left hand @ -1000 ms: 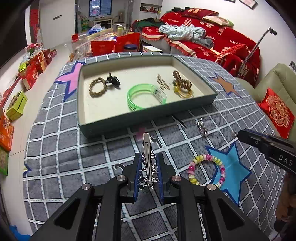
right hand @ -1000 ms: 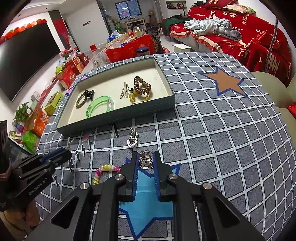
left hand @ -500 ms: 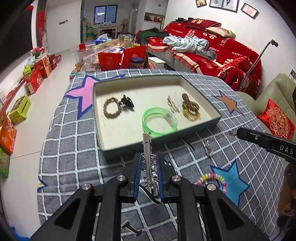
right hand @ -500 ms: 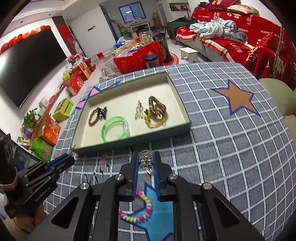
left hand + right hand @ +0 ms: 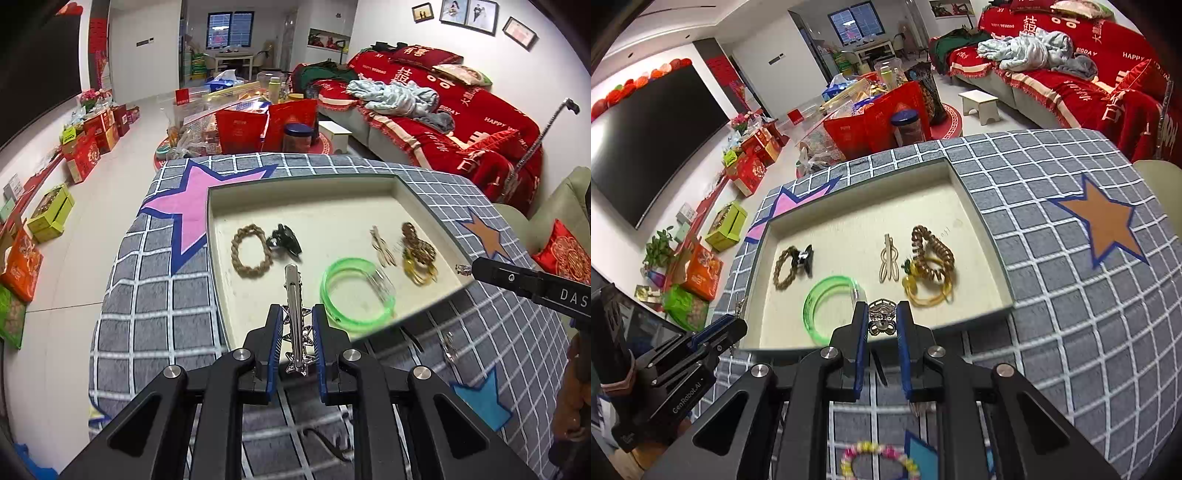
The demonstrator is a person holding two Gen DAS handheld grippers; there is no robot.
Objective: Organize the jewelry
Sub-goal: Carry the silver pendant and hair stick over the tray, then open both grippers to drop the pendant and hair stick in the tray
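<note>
My left gripper (image 5: 294, 314) is shut on a long silver hair clip (image 5: 293, 295) with star trim, held above the near edge of the cream tray (image 5: 332, 206). My right gripper (image 5: 881, 314) is shut on a small silver pendant (image 5: 881, 321), also above the tray's near edge (image 5: 1004, 306). In the tray lie a green bangle (image 5: 356, 293), a braided brown bracelet (image 5: 251, 251), a black claw clip (image 5: 284, 238), a thin gold clip (image 5: 888, 258) and brown and yellow coil ties (image 5: 931, 269). The right gripper shows at the right of the left wrist view (image 5: 461, 269).
A pastel bead bracelet (image 5: 879, 458) lies on the grey grid cloth (image 5: 1089, 332) near me. A silver charm (image 5: 448, 345) and dark hairpins (image 5: 325, 439) lie on the cloth in front of the tray. A red sofa and boxes on the floor surround the table.
Both grippers have risen and moved forward from over the cloth to over the tray's near edge, each still holding its piece.
</note>
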